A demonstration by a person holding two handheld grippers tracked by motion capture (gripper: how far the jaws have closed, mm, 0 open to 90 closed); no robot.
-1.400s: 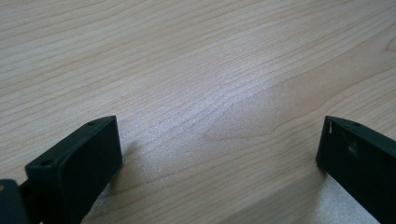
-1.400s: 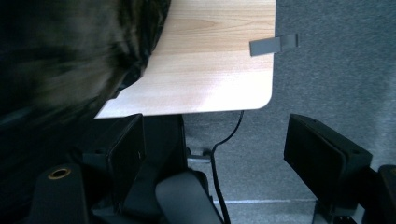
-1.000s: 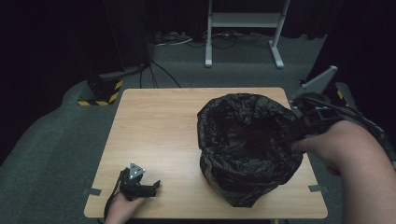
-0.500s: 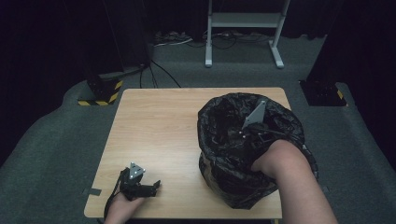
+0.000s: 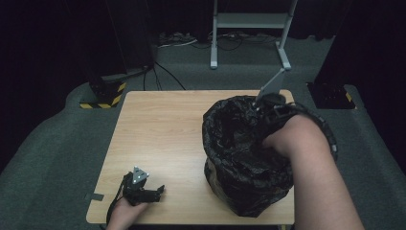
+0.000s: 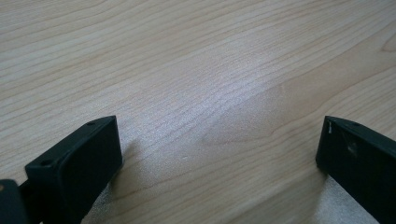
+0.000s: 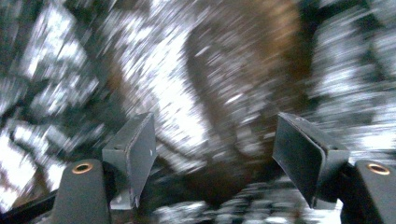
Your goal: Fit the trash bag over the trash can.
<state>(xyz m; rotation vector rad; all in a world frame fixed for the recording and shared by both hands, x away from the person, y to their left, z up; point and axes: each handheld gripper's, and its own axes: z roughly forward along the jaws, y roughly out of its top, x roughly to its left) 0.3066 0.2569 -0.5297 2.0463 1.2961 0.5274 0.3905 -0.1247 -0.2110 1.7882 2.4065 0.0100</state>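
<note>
A black plastic bag [image 5: 239, 163] lines a bin that stands on the right half of the wooden table [image 5: 163, 124]. My right hand reaches into the bag's mouth at its far right side, and the gripper's grey plate [image 5: 271, 86] sticks up above the rim. In the right gripper view the picture is blurred. There my right gripper [image 7: 215, 149] has its jaws apart, having just been opening, with shiny black film beyond them and nothing pressed between the pads. My left gripper [image 5: 155, 191] lies on the table's near left corner, open [image 6: 219, 154] over bare wood.
A strip of grey tape [image 5: 95, 196] sticks to the table's near left edge. On the floor behind are a yellow-and-black striped block [image 5: 103, 98], cables and the white legs of a stand [image 5: 249, 33].
The right hand went from the bag's right rim into its mouth, then shifted toward the far right side. The left gripper has not moved.
</note>
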